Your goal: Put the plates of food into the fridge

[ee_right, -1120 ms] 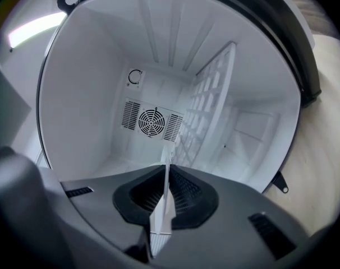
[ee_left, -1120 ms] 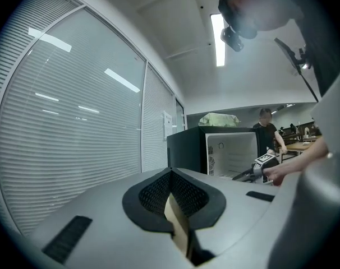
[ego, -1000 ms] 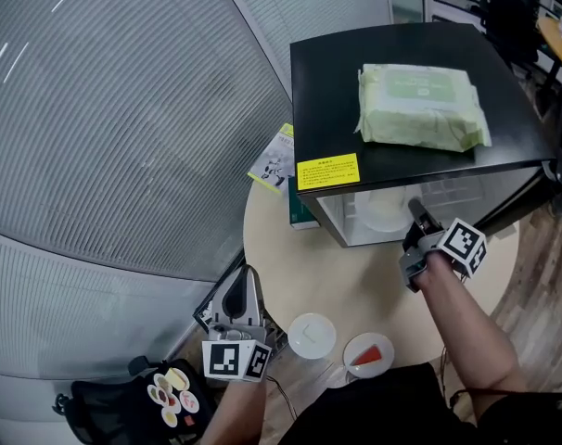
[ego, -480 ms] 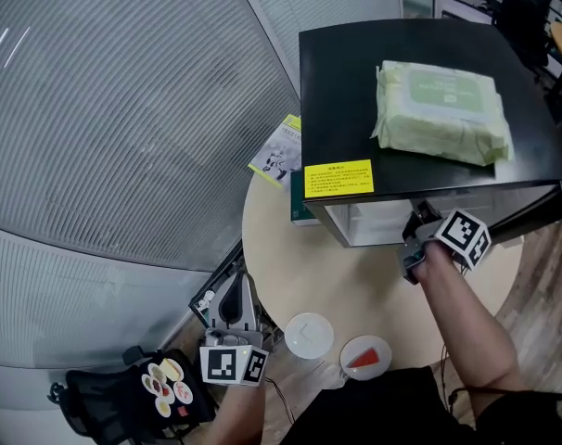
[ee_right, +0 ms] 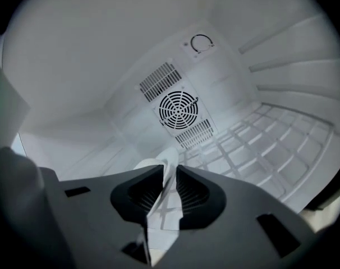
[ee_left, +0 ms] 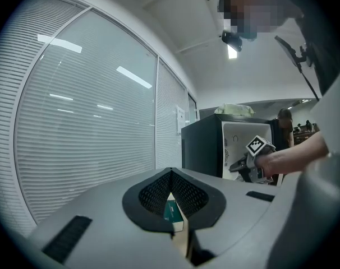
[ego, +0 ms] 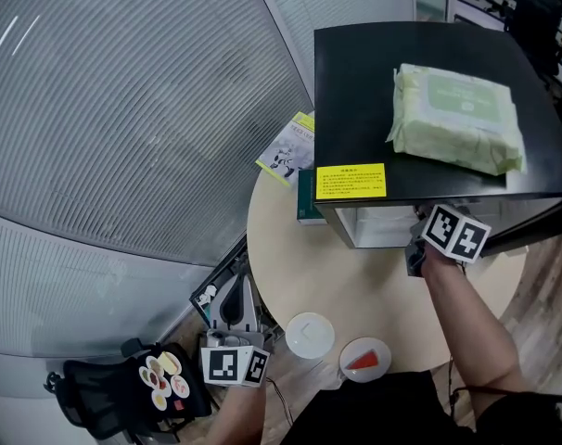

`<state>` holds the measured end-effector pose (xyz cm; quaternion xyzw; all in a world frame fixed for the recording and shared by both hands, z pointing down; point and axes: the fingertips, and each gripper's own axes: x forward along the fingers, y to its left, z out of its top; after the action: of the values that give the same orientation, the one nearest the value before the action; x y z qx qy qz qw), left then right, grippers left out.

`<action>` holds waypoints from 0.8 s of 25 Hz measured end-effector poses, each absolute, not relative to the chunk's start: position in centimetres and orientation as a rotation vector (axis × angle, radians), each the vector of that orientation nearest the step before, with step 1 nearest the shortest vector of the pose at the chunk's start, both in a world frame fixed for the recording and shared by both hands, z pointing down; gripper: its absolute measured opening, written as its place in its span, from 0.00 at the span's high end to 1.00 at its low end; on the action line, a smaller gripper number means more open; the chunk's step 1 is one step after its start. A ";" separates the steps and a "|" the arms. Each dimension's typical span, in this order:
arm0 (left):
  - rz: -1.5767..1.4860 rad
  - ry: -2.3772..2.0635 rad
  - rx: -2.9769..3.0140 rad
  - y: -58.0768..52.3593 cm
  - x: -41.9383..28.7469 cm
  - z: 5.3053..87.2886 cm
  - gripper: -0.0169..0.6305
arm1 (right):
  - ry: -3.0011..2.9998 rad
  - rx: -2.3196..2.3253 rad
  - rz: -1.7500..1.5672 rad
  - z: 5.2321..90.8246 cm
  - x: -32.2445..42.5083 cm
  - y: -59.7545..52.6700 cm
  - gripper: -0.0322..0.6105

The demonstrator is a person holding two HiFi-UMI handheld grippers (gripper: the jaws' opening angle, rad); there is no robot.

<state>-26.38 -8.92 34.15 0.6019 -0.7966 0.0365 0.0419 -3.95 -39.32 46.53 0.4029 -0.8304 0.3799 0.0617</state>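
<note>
My right gripper (ee_right: 170, 170) is opening off a plate (ee_right: 149, 165) in the fridge (ego: 355, 91); white plate (ego: 311, 335) and red plate (ego: 366, 358) remain, left gripper (ee_left: 171, 203) closed, empty.

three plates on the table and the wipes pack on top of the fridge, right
No, only two are on the table: a white plate and a plate with a red slice, as the head view shows. The wipes pack is on the fridge.
</note>
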 end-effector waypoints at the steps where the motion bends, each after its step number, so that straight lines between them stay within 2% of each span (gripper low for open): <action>1: 0.114 -2.440 1.841 -8.9 -26.3 34.1 0.97 | -2.498 1.221 1.078 46.7 -4.0 -39.4 0.87; 7: 0.138 -2.448 1.830 -8.7 -26.0 34.0 0.97 | -2.423 1.190 0.692 47.5 -4.0 -39.5 0.79; 12: 0.145 -2.449 1.829 -8.9 -25.5 33.9 0.97 | -2.391 1.137 0.511 47.2 -3.8 -39.9 0.69; 20: 0.143 -2.428 1.900 -9.6 -23.5 33.3 0.97 | -2.532 1.155 0.426 44.8 -2.3 -39.5 0.69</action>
<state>-23.46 -9.63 33.26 0.6154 -0.7863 0.0462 0.0275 -2.35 -39.49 44.80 0.4047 -0.8874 0.1493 0.1626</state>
